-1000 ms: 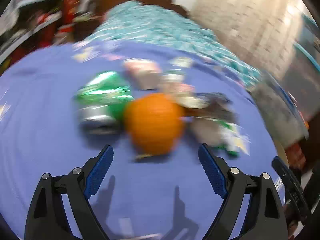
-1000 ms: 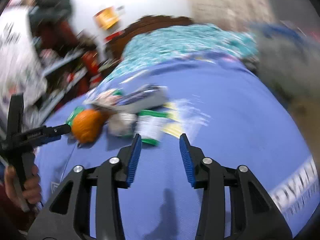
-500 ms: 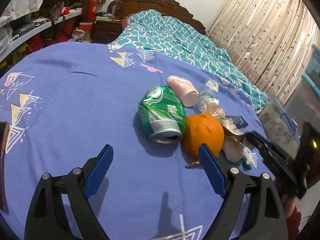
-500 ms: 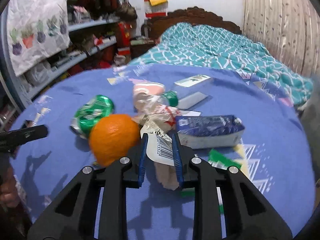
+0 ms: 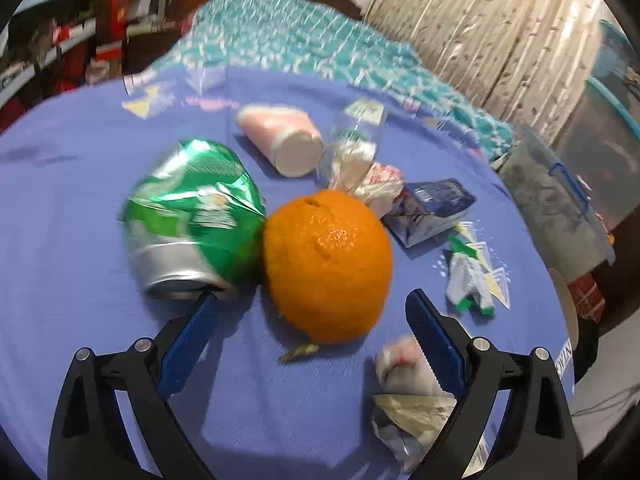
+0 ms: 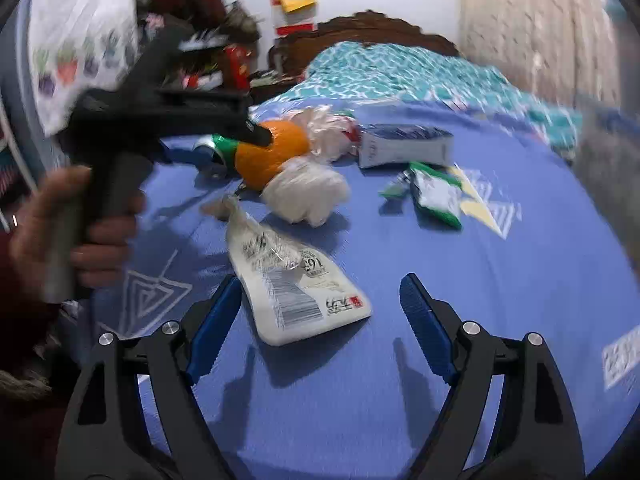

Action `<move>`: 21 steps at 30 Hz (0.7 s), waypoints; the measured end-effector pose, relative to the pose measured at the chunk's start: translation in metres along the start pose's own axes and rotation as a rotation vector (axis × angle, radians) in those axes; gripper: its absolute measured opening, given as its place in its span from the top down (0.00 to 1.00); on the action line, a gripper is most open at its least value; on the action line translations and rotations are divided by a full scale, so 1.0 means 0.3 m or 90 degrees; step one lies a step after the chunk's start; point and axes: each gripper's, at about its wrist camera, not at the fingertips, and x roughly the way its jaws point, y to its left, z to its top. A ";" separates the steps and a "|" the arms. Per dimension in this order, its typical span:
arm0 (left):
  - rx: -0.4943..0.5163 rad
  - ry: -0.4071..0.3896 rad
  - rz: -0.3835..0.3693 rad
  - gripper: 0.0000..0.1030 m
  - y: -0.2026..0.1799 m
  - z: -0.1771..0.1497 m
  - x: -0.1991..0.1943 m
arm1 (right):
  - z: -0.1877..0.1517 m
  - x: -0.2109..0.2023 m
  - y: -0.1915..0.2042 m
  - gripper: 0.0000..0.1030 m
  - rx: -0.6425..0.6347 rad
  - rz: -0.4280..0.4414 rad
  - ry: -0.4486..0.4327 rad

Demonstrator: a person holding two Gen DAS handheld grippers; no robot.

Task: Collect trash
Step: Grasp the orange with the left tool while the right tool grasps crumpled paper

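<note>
Left wrist view shows the left gripper (image 5: 310,312) low over a counter (image 5: 72,208) covered in a purple cloth, its jaws spreading wider and pinching nothing. An orange (image 5: 326,264) sits just ahead of the gap between them, and the left blue pad looks to be touching the rim of a crushed green can (image 5: 192,220), which leans against the orange. Behind these lie a pink cup (image 5: 280,138) on its side, a crumpled clear wrapper (image 5: 360,172), a dark blue carton (image 5: 430,210) and a green-and-white sachet (image 5: 470,280). A white plastic pouch (image 5: 408,404) lies close by the right pad.

Right wrist view has the right gripper (image 6: 320,308) also over the cloth, its jaws opening, with the white pouch (image 6: 296,280) lying flat between them, apart from the right pad and just by the left one, so it is not gripped. A wad of white plastic (image 6: 306,194) sits beyond it. A hand (image 6: 68,232) holding the left gripper shows at the left edge.

Judging by this, the collecting has barely begun: every piece of trash in sight is on the counter and neither gripper carries anything. A grey bin (image 5: 556,208) with a blue handle stands beyond the counter's far edge in the left view, and may be where the trash goes; I cannot tell whether anything is in it. All the pieces named remain to be picked up.
</note>
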 end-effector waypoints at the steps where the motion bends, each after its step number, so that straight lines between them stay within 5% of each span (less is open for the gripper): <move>1: -0.011 0.008 0.000 0.12 -0.002 0.008 0.029 | -0.005 -0.009 -0.020 0.21 0.021 0.001 0.003; 4: -0.035 0.012 -0.006 0.17 0.006 0.016 0.069 | 0.001 -0.013 -0.066 0.18 0.064 0.020 0.015; 6: -0.038 0.002 -0.036 0.39 0.008 0.005 0.054 | -0.001 -0.008 -0.081 0.17 0.082 0.030 0.019; 7: -0.034 0.002 -0.036 0.41 0.007 0.000 0.045 | 0.001 -0.004 -0.087 0.17 0.087 0.033 0.023; 19: -0.026 0.006 -0.102 0.45 0.139 -0.210 -0.177 | 0.154 0.173 -0.062 0.18 0.086 0.098 0.066; 21: -0.020 0.013 -0.117 0.45 0.153 -0.247 -0.198 | 0.173 0.219 -0.057 0.29 0.099 0.121 0.086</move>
